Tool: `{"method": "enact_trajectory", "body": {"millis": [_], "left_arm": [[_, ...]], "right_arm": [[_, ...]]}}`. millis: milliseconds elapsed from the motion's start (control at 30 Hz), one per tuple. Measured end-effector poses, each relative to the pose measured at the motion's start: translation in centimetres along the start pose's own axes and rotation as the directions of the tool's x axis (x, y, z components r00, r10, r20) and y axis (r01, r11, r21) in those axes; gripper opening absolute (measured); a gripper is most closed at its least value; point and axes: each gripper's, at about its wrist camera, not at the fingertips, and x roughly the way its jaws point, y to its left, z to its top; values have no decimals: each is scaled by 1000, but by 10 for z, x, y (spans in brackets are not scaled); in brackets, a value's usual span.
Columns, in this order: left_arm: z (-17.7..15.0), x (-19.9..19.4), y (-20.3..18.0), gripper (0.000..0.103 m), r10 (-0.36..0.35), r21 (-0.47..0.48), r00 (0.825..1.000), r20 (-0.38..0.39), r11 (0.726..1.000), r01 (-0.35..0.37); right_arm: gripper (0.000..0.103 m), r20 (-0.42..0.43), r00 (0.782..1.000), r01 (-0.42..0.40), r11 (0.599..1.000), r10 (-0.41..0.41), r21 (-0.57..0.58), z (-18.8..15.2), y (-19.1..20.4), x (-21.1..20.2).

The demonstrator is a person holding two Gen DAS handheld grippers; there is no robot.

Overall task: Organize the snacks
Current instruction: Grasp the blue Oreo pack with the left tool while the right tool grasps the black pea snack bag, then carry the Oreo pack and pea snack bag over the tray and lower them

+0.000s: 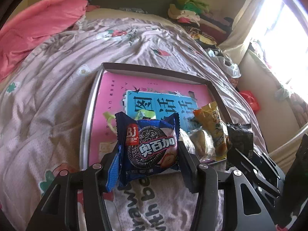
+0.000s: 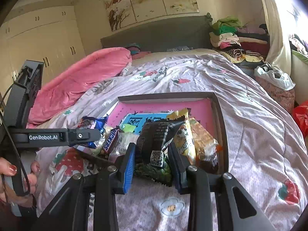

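My left gripper [image 1: 149,154] is shut on a blue cookie packet [image 1: 148,144] printed with a dark sandwich cookie, held above the near edge of a shallow box [image 1: 154,70] with a pink book in its bottom. My right gripper [image 2: 151,159] is shut on a black snack packet [image 2: 156,140] with a QR code, over the box's [image 2: 169,96] near edge. That black packet [image 1: 240,136] and the right gripper's frame show at right in the left wrist view. A yellow snack bag [image 1: 213,123] lies in the box; it also shows in the right wrist view [image 2: 185,134], with a Snickers bar [image 2: 111,141].
The box rests on a bed with a pale floral quilt [image 1: 48,96]. A pink duvet [image 2: 80,80] lies at the head, left. Folded clothes [image 2: 231,32] pile up at the far right. A white plastic bag [image 2: 273,75] and a red bag [image 2: 301,115] sit beside the bed.
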Motion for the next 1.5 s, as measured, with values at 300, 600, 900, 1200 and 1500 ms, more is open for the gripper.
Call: {"method": "enact_trajectory", "body": {"millis": [300, 600, 900, 1200, 1500], "left_arm": [[2, 18, -12, 55, 18, 36, 1000, -24, 999, -17], [-1, 26, -11, 55, 26, 31, 999, -42, 999, -25], [-2, 29, -11, 55, 25, 32, 999, -47, 999, -23], [-4, 32, -14, 56, 24, 46, 998, -50, 999, -21], [-2, 36, -14, 56, 38, 50, 998, -50, 998, -35]], "right_arm": [[23, 5, 1000, 5, 1000, -5, -5, 7, -5, 10], [23, -27, 1000, 6, 1000, -6, 9, 1, -10, 18], [23, -28, 999, 21, 1000, -20, 23, -2, -17, 19], [23, -22, 999, 41, 999, -40, 30, -3, -22, 20], [25, -14, 998, 53, 998, -53, 13, -5, -22, 19]]}}
